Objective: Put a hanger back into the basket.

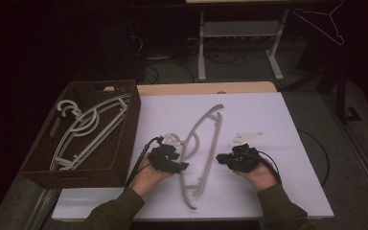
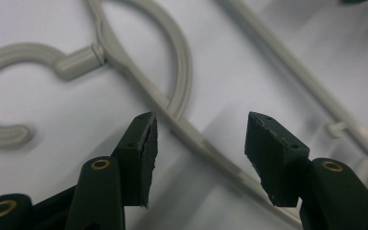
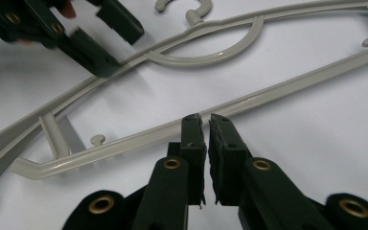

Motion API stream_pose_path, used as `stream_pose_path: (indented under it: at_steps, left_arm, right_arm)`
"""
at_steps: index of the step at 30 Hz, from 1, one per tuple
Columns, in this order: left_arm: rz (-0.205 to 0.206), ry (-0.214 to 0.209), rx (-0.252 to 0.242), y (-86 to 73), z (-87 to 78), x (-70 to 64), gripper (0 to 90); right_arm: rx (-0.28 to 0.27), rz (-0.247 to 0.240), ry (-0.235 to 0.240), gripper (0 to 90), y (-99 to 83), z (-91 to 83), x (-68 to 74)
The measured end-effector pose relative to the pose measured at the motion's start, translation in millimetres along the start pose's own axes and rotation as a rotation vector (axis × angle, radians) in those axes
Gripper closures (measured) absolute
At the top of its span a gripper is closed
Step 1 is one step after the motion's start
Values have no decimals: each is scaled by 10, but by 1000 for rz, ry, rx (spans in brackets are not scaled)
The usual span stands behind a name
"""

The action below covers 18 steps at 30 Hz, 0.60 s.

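A grey plastic hanger [image 1: 212, 141] lies flat on the white table [image 1: 292, 182], between my two grippers. My left gripper [image 1: 183, 166] is open at the hanger's left side. In the left gripper view my left gripper [image 2: 199, 125] has its jaws on either side of the hanger's curved arm [image 2: 139, 81], just below the hook [image 2: 9, 62], without closing on it. My right gripper [image 1: 219, 157] sits to the right of the hanger. In the right gripper view my right gripper [image 3: 204, 119] is shut with nothing in it, its tips just short of the hanger's straight bar [image 3: 268, 96].
A dark wicker basket [image 1: 124, 143] stands at the table's left edge and holds several grey hangers [image 1: 84, 127]. A thin wire hanger [image 1: 323, 24] hangs on a dark stand at the far right. A metal table frame [image 1: 239, 33] stands behind on the floor.
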State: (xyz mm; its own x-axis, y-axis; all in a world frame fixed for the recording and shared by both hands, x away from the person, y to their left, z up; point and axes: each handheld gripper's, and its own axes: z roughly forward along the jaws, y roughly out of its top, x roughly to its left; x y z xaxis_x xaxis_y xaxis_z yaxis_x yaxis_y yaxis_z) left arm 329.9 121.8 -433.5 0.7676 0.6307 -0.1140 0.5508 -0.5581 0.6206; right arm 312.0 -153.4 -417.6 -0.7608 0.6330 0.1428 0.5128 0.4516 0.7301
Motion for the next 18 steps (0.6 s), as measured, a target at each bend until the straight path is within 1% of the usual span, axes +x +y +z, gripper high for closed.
stream_pose_path:
  at_steps: [2,3,4,5,6,7,8,11,12,13,15,17,18]
  left_arm:
    - [4,16,11,-11,46,1,446]
    - [4,16,11,-11,46,1,448]
    - [24,33,14,-7,52,-14,457]
    - [24,33,14,-7,52,-14,463]
    - [43,50,21,-4,56,-36,469]
    - [43,50,21,-4,56,-36,480]
    - [74,87,28,-4,63,-63,514]
    - [68,82,33,-3,57,-52,541]
    - [62,75,35,-5,40,-20,555]
    - [62,75,35,-5,40,-20,574]
    - [51,65,41,-19,9,34,598]
    - [61,69,50,-30,-15,66,617]
    - [58,69,53,-36,-25,77,626]
  right_arm:
    - [-6,-9,-4,820,-2,-4,1]
    - [-6,-9,-4,820,-2,-4,1]
    - [-7,-6,-3,806,-4,-15,6]
    - [-8,-7,-4,798,-5,-18,4]
    - [-14,-4,-5,784,-9,-24,-1]
    - [-14,-4,-5,784,-9,-24,-1]
    - [-22,2,-10,773,-14,-36,-15]
    - [-29,3,-17,767,-19,-50,-27]
    - [-34,15,-17,767,-22,-71,-28]
    - [-34,15,-17,767,-22,-71,-28]
    - [-39,12,-17,767,-24,-86,-32]
    - [-38,17,-16,767,-20,-86,-28]
    - [-37,22,-14,767,-19,-87,-23]
